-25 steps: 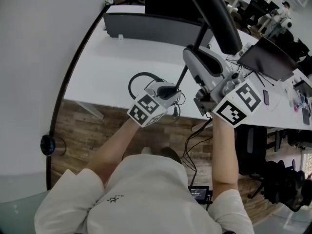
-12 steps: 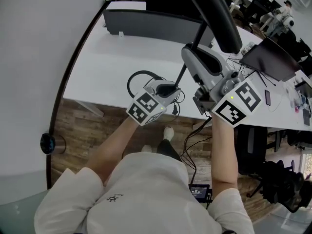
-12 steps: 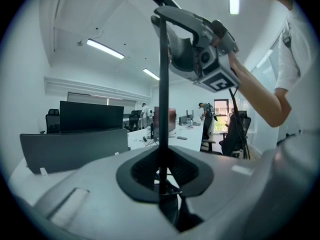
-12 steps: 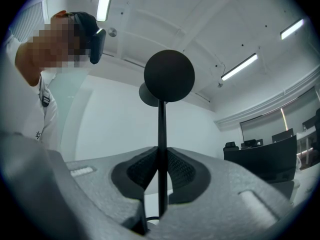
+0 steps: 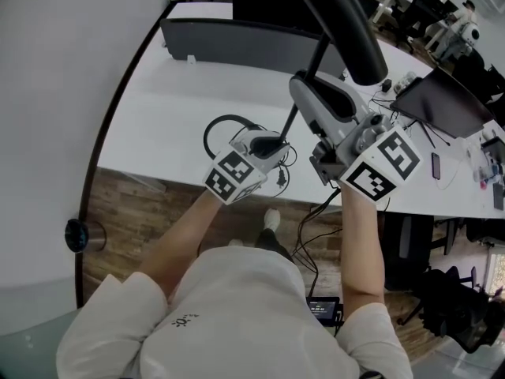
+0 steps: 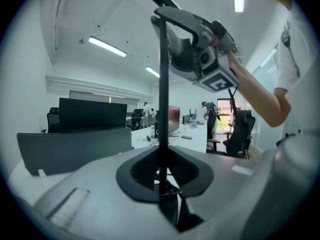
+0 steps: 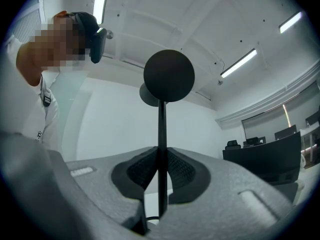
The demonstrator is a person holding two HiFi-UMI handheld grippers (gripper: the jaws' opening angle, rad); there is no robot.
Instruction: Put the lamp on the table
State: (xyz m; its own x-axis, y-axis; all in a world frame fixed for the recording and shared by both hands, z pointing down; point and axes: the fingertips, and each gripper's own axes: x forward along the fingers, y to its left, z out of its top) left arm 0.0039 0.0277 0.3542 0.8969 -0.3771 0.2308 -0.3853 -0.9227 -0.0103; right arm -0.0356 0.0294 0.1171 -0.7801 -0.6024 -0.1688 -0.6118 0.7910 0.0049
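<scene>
1. Both jaws are clamped on the lamp (image 5: 347, 22): the left gripper (image 6: 161, 179) low on its thin black stem (image 6: 162, 84), the right gripper (image 7: 161, 184) higher up.
2. We hold the lamp over the white table (image 5: 173, 93) near the front edge. We can't tell whether it touches.
3. It looks stiff, smooth and top-heavy, so it may twist in the pads. We'd keep two spaced grips on the stem.
4. The long axis is upright, head on top, ring-shaped foot (image 5: 229, 118) down.

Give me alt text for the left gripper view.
The left claw is closed on the lamp's thin black pole, held upright. Higher up, the right claw grips the same pole, with a white table and dark monitor behind.
</scene>
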